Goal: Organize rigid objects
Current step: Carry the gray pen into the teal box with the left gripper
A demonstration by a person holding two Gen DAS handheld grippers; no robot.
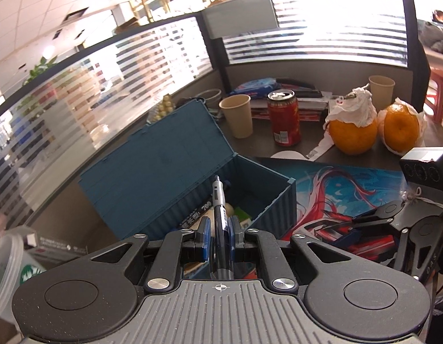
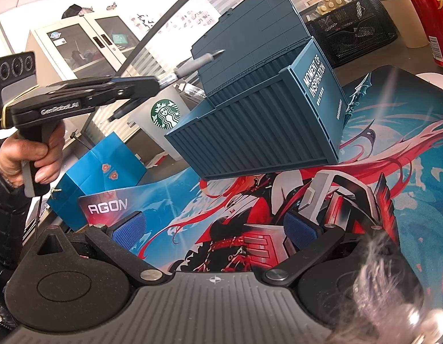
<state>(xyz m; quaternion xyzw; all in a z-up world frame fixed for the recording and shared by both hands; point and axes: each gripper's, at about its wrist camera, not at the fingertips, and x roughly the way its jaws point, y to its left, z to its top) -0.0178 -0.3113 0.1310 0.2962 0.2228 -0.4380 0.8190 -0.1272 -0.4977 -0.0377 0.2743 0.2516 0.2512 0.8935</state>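
Observation:
My left gripper is shut on a dark blue pen that points forward over the open blue container box. The box lid stands raised behind it. Several small items lie inside the box, partly hidden by the pen. In the right wrist view the left gripper hangs left of the box, with the pen sticking out toward the lid. My right gripper stands open low over the printed mat, with nothing between its blue pads.
Behind the box stand two paper cups, a red can and two oranges wrapped in tissue. A black mesh basket sits at the back. A Starbucks cup and a blue paper bag are off the mat's left edge.

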